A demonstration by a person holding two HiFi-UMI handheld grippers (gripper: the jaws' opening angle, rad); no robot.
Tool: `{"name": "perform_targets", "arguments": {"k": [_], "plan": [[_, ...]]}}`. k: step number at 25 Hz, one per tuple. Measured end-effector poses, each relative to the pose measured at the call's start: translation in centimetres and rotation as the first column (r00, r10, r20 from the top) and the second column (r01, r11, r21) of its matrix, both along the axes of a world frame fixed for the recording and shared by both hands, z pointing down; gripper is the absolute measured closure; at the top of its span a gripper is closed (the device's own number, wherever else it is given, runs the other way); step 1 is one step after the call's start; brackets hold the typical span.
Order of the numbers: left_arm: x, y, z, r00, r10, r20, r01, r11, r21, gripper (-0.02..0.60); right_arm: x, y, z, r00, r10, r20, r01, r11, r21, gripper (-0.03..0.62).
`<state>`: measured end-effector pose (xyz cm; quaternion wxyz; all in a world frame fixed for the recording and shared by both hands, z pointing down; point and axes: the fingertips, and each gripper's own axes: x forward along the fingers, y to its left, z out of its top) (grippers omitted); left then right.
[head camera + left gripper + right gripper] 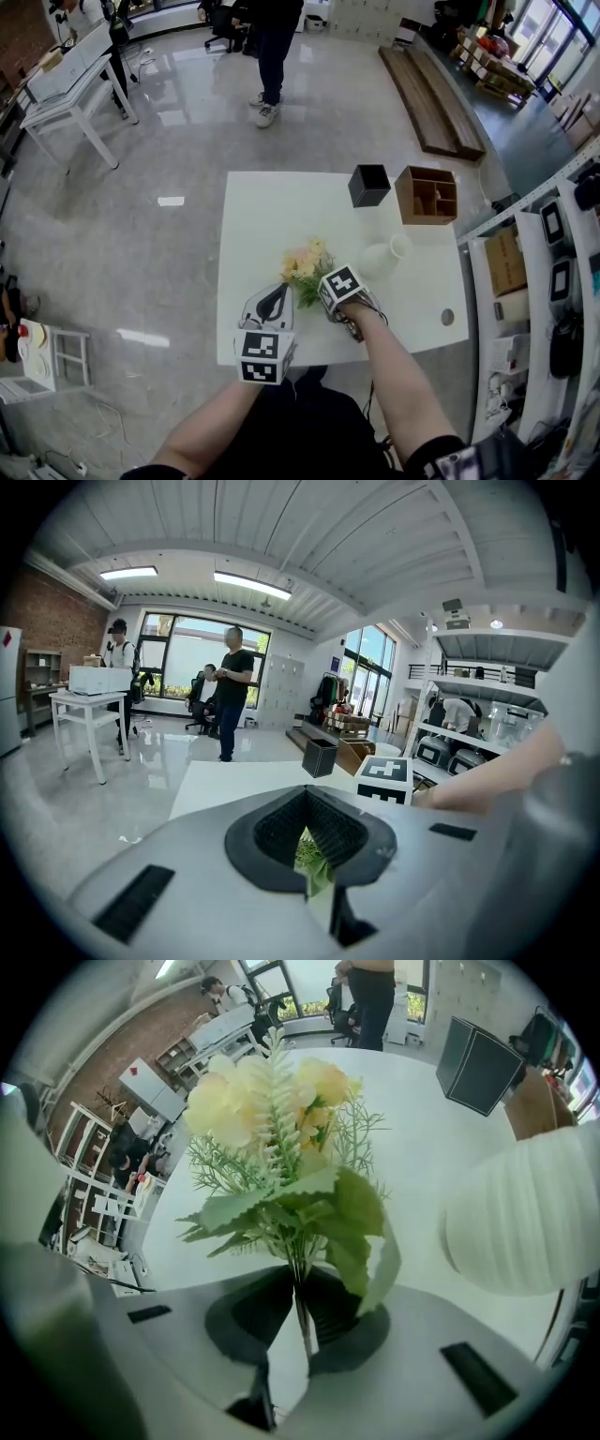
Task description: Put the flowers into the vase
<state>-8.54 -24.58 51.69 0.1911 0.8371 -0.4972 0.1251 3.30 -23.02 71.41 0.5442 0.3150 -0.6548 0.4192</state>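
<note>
A bunch of pale yellow flowers point(306, 261) with green leaves lies on the white table point(262, 206). My right gripper point(322, 284) points steeply down at its stem end. In the right gripper view the jaws point(300, 1321) are pressed on the thin stems, and the flowers point(281, 1119) fan out ahead. A white ribbed vase point(382, 255) sits just to the right of them, large at the right in the right gripper view point(525, 1222). My left gripper point(281, 292) rests beside the leaves. Its tips point(305, 794) are together, and green leaves show through the slit.
A black open box point(368, 185) and a wooden divided box point(427, 194) stand at the table's far side. Shelving with equipment point(553, 272) runs along the right. A person point(272, 56) stands on the floor beyond the table, near long wooden planks point(431, 94).
</note>
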Motion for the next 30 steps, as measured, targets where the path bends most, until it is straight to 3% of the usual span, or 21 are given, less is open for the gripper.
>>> {"name": "perform_targets", "arguments": {"k": [9, 13, 15, 17, 19, 23, 25, 27, 30], "plan": [[-0.2, -0.2, 0.0, 1.000, 0.005, 0.003, -0.005, 1.000, 0.001, 0.578, -0.7, -0.6, -0.8, 1.000, 0.008, 0.029, -0.009, 0.998, 0.061, 0.566], [-0.4, -0.6, 0.0, 1.000, 0.000, 0.011, 0.000, 1.000, 0.009, 0.578, -1.2, -2.5, -3.0, 0.995, 0.053, 0.084, -0.068, 0.981, 0.181, 0.568], [-0.5, -0.9, -0.3, 1.000, -0.006, 0.013, 0.006, 1.000, 0.017, 0.578, -1.6, -4.1, -5.3, 0.987, 0.078, 0.142, -0.117, 0.949, 0.293, 0.568], [-0.7, -1.2, -0.9, 1.000, -0.012, 0.009, 0.012, 1.000, 0.028, 0.578, -2.2, -5.8, -8.6, 0.976, 0.074, 0.206, -0.160, 0.886, 0.436, 0.568], [-0.8, -1.6, -1.7, 1.000, -0.017, 0.004, 0.016, 0.999, 0.046, 0.578, -2.9, -7.1, -12.6, 0.963, 0.036, 0.268, -0.193, 0.784, 0.590, 0.568], [-0.8, -2.1, -3.1, 1.000, -0.020, -0.007, 0.020, 0.997, 0.079, 0.578, -4.0, -7.4, -21.8, 0.920, -0.063, 0.387, -0.309, 0.490, 0.815, 0.568], [-0.7, -2.1, -3.5, 1.000, -0.019, -0.013, 0.020, 0.996, 0.087, 0.578, -4.4, -6.7, -24.9, 0.912, -0.098, 0.398, -0.334, 0.383, 0.861, 0.568], [-0.6, -2.2, -3.7, 1.000, -0.015, -0.017, 0.016, 0.996, 0.092, 0.578, -4.9, -6.2, -26.4, 0.909, -0.120, 0.399, -0.342, 0.335, 0.878, 0.568], [-0.7, -2.2, -4.0, 1.000, -0.001, -0.023, 0.003, 0.995, 0.104, 0.578, -5.7, -5.9, -27.3, 0.902, -0.128, 0.412, -0.359, 0.309, 0.881, 0.568]]}}
